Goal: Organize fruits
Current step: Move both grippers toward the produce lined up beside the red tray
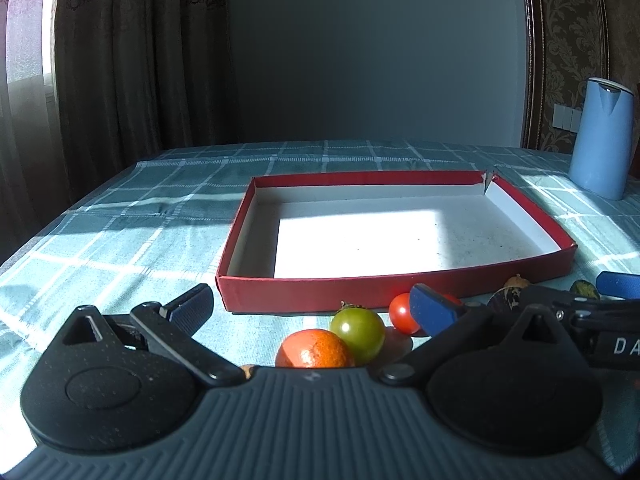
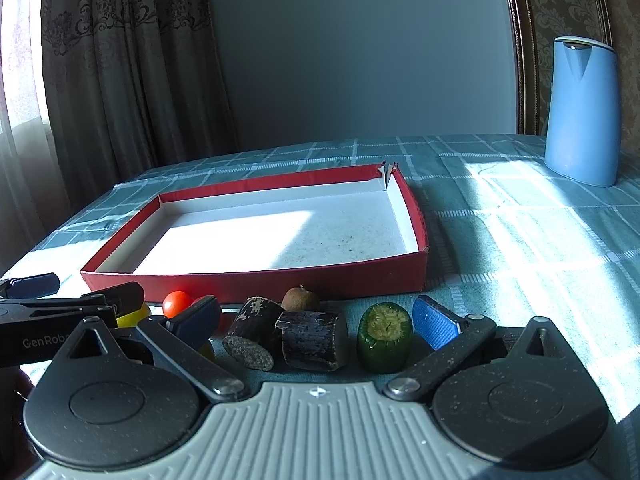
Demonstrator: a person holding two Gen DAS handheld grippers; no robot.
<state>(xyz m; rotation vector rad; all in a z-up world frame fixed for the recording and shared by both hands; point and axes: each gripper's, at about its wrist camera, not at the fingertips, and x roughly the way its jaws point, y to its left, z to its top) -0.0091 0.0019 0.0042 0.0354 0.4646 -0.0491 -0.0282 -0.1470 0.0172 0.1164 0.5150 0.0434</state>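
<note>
A shallow red box (image 1: 280,290) with a white, empty floor lies on the checked tablecloth; it also shows in the right wrist view (image 2: 320,276). In front of it, between my open left gripper (image 1: 312,308) fingers, lie an orange mandarin (image 1: 314,350), a green tomato (image 1: 358,330) and a red cherry tomato (image 1: 400,312). My right gripper (image 2: 320,316) is open around two dark cut pieces (image 2: 256,332) (image 2: 314,340), a green cut piece (image 2: 384,336) and a brown kiwi (image 2: 300,300). The cherry tomato (image 2: 176,303) lies to its left.
A blue jug (image 2: 582,112) stands at the back right of the table, also in the left wrist view (image 1: 600,140). Curtains hang at the left and a grey wall is behind. The two grippers sit side by side near the front edge.
</note>
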